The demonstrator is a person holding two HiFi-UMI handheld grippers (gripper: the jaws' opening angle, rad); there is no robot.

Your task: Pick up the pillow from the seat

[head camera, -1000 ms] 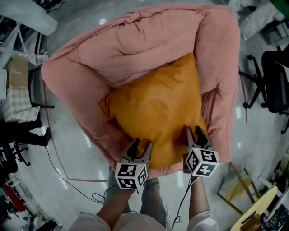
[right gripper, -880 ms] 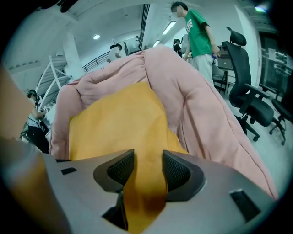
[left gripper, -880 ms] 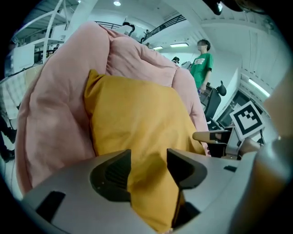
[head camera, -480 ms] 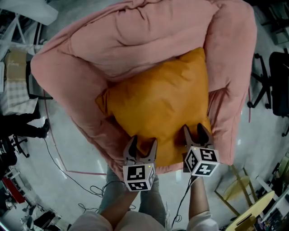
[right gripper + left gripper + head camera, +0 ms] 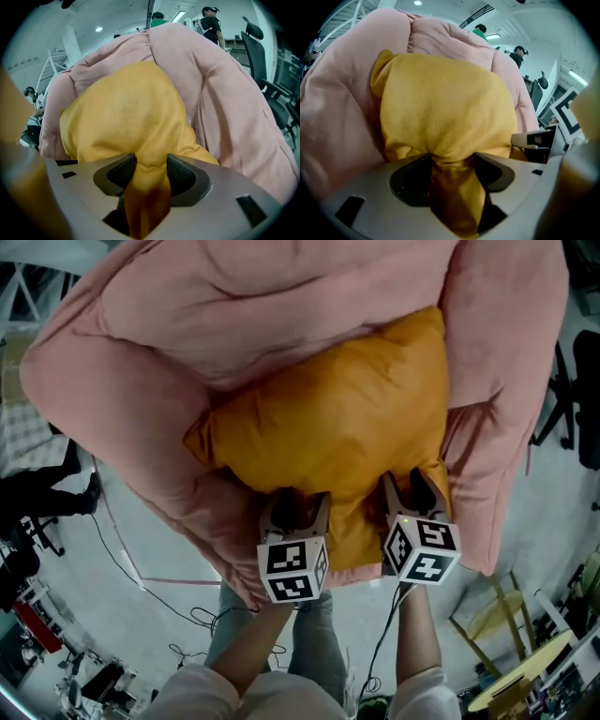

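the orange pillow, likely soft, light and floppy, lies in the hollow of the pink seat, its near edge, the best hold, bulging between the just-opened, unclamped jaws of the left gripper and right gripper.

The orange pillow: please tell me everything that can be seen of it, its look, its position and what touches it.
The orange pillow is a plump, roughly square cushion of soft, matt, lightly creased fabric. It lies tilted in the hollow of the pink padded seat, resting against its back and side cushions. Its near edge bunches up between the jaws of the left gripper and of the right gripper. Both pairs of jaws have just been opening and stand wide, not clamped.
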